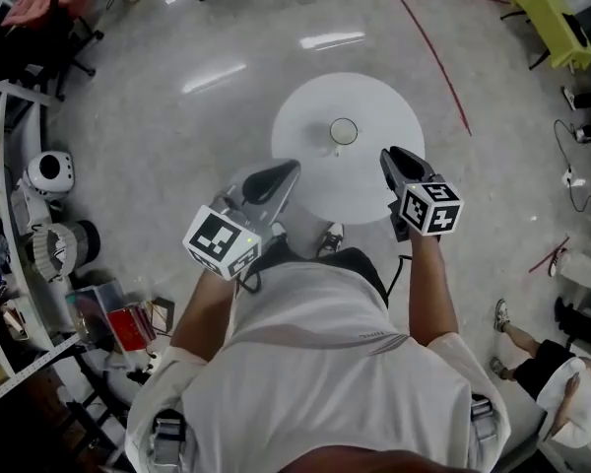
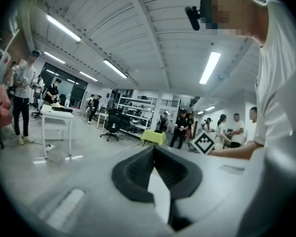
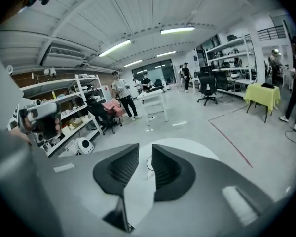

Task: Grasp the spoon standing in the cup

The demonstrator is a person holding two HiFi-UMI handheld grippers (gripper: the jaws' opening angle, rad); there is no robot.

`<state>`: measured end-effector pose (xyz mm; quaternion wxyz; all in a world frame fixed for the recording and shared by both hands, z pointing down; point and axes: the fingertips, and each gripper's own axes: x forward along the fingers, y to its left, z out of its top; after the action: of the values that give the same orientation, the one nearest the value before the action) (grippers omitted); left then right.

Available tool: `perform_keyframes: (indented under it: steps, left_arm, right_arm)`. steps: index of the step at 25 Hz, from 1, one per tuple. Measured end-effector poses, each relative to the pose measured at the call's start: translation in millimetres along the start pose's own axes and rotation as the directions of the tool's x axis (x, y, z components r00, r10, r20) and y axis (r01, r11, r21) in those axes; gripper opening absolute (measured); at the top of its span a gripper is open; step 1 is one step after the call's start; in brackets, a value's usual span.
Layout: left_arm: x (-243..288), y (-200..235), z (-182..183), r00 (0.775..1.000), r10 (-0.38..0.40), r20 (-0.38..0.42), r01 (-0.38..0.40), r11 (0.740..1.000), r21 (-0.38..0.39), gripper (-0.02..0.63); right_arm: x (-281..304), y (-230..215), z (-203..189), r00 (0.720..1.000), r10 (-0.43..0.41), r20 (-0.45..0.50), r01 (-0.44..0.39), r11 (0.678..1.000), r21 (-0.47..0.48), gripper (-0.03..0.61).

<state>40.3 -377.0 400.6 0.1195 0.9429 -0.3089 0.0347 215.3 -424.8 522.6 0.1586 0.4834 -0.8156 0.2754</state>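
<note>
A small round cup (image 1: 344,131) stands near the middle of the round white table (image 1: 374,101). A pale spoon (image 1: 337,149) leans out of its near side. My right gripper (image 1: 389,155) hovers over the table's near right edge, a little right of the cup. Its jaws are open with nothing between them. In the right gripper view the cup (image 3: 148,163) shows through the gap of the right gripper (image 3: 145,150). My left gripper (image 1: 292,167) hangs at the table's near left edge, its jaws shut and empty. The left gripper (image 2: 153,149) view faces the room, not the cup.
A red line (image 1: 439,59) runs across the floor beyond the table. A yellow table (image 1: 553,15) stands at the far right and cluttered shelves (image 1: 10,215) line the left. A person's legs (image 1: 532,348) are at the lower right. Several people stand in the background.
</note>
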Motion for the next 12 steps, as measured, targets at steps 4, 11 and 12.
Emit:
perform_keyframes:
  steps: [4, 11, 12]
  left_arm:
    - [23, 1, -14, 0.998, 0.052, -0.035, -0.053, 0.998, -0.022, 0.002]
    - [49, 17, -29, 0.989, 0.136, -0.06, -0.139, 0.99, -0.036, 0.002]
    - [48, 20, -32, 0.987, 0.151, -0.062, -0.153, 0.987, -0.04, 0.002]
  right_arm:
    - [48, -35, -24, 0.995, 0.042, -0.087, -0.038, 0.998, 0.052, 0.092]
    - [137, -90, -73, 0.975, 0.056, -0.216, -0.022, 0.987, 0.156, 0.123]
    - [145, -92, -76, 0.973, 0.055, -0.222, -0.018, 0.986, 0.164, 0.124]
